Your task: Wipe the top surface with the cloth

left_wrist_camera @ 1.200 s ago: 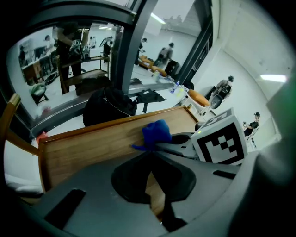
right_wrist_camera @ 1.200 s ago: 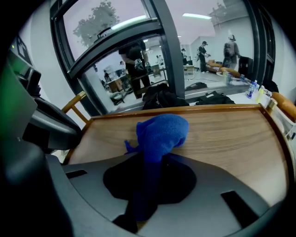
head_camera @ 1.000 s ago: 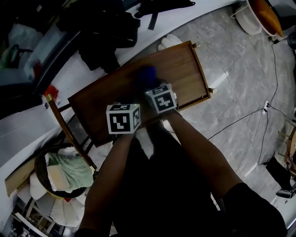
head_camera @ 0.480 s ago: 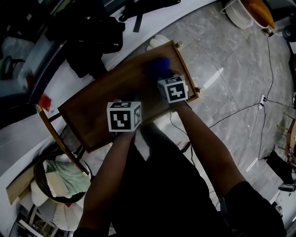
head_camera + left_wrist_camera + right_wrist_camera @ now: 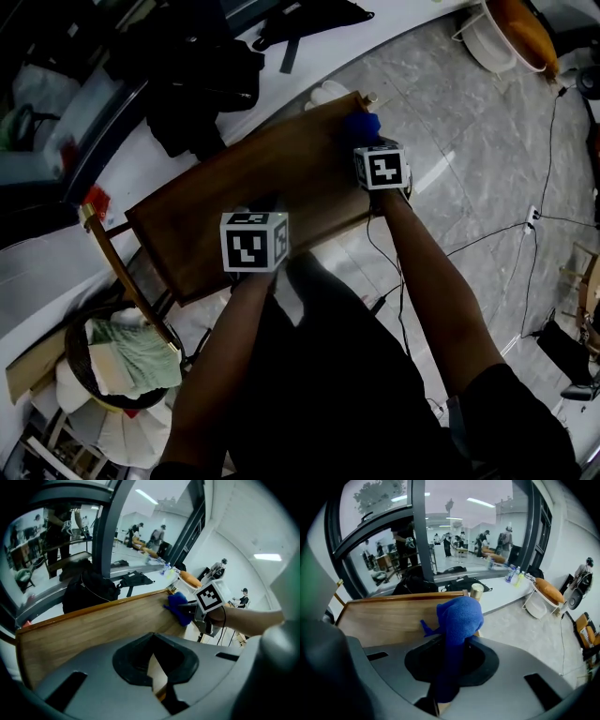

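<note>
A brown wooden table top [image 5: 234,178] lies slantwise in the head view. A blue cloth [image 5: 362,125] rests on its far right corner beside a brass knob. My right gripper [image 5: 373,148] is shut on that cloth, and in the right gripper view the cloth [image 5: 458,616] bulges out of the jaws over the wood [image 5: 384,616]. My left gripper [image 5: 261,211] sits at the table's near edge, its jaws closed on a sliver of that edge [image 5: 157,677]. From the left gripper view the cloth [image 5: 177,607] and the right gripper show at the far end of the top [image 5: 93,630].
Black bags [image 5: 202,66] lie on a white ledge behind the table. A basket of folded cloths [image 5: 122,356] stands at lower left beside a wooden rail [image 5: 122,267]. Cables [image 5: 487,244] cross the marble floor at right. A white basket [image 5: 506,37] stands at top right.
My right gripper has slid the blue cloth rightward along the top, from the middle to the far right corner. The left gripper has stayed at the near edge.
</note>
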The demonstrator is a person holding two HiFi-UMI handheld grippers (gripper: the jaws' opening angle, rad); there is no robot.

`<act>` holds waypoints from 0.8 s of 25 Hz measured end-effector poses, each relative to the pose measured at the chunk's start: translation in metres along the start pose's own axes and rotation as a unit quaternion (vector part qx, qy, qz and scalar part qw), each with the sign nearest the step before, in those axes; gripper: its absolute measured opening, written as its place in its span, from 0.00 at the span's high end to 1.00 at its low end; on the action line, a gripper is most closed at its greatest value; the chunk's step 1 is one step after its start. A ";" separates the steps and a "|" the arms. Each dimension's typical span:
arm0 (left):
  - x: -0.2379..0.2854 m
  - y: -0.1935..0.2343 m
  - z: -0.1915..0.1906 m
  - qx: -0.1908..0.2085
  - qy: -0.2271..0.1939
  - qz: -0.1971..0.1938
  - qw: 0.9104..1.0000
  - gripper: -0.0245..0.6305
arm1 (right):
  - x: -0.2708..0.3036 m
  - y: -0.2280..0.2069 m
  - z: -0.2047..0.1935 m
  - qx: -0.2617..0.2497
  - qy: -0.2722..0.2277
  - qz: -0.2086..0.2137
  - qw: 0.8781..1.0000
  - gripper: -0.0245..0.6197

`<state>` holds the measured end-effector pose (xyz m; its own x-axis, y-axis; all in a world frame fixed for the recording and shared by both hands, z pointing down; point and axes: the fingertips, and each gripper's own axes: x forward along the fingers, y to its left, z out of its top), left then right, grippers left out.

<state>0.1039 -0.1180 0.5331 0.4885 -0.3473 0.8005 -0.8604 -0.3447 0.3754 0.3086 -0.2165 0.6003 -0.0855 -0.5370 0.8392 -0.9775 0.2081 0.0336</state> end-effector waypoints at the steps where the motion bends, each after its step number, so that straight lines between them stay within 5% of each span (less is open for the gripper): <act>1: -0.004 0.003 -0.001 -0.002 -0.003 0.002 1.000 0.95 | -0.001 -0.003 0.003 -0.003 -0.002 -0.009 1.000 0.86; 8: -0.053 0.036 -0.015 -0.025 -0.019 0.019 0.999 0.95 | -0.015 0.004 0.005 -0.010 0.015 -0.041 0.999 0.86; 12: -0.097 0.069 -0.023 -0.044 -0.042 0.034 0.998 0.95 | -0.044 0.104 0.014 -0.047 -0.022 0.077 0.996 0.86; 20: -0.208 0.151 -0.058 -0.067 -0.069 0.082 0.992 0.95 | -0.082 0.351 0.007 -0.059 -0.031 0.256 0.964 0.86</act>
<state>-0.1359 -0.0475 0.4503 0.3470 -0.5089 0.7878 -0.9372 -0.1571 0.3113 -0.0287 -0.1052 0.5397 -0.5667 -0.3863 0.7278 -0.7752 0.5492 -0.3122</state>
